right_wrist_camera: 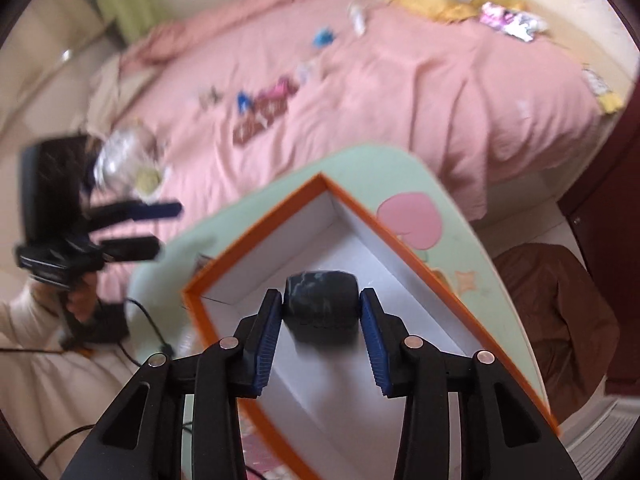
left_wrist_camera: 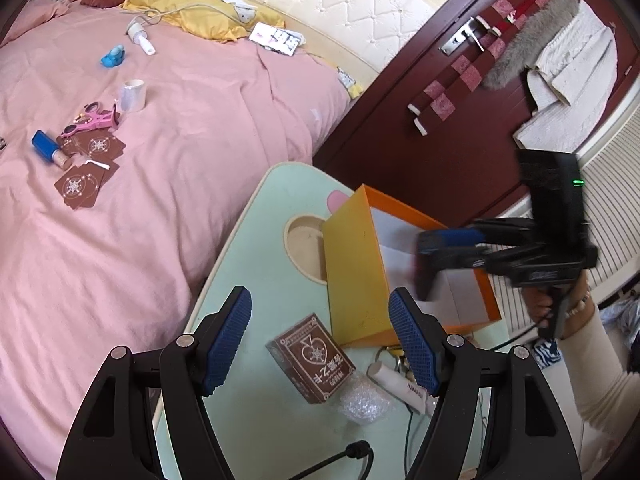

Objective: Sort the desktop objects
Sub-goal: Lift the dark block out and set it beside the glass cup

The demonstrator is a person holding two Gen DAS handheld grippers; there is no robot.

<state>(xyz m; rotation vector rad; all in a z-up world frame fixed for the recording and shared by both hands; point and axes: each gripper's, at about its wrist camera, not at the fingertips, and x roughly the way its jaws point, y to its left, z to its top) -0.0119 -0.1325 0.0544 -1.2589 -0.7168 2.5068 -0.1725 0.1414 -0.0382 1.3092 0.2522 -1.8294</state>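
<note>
- Both views are lit by soft, even daylight; only faint shadows are cast in the folds of the pink cotton bedspread (left_wrist_camera: 168,184).
- Strong fisheye bending and dark vignetted corners are seen at every edge.
- The left wrist view is sharp, except for the smeared black right gripper (left_wrist_camera: 424,268).
- The right wrist view is motion-blurred throughout, most heavily beyond the fingertips.

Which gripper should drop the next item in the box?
Right. The right gripper already holds a dark object over the open box. The left gripper is open and empty above the card pack.
</note>
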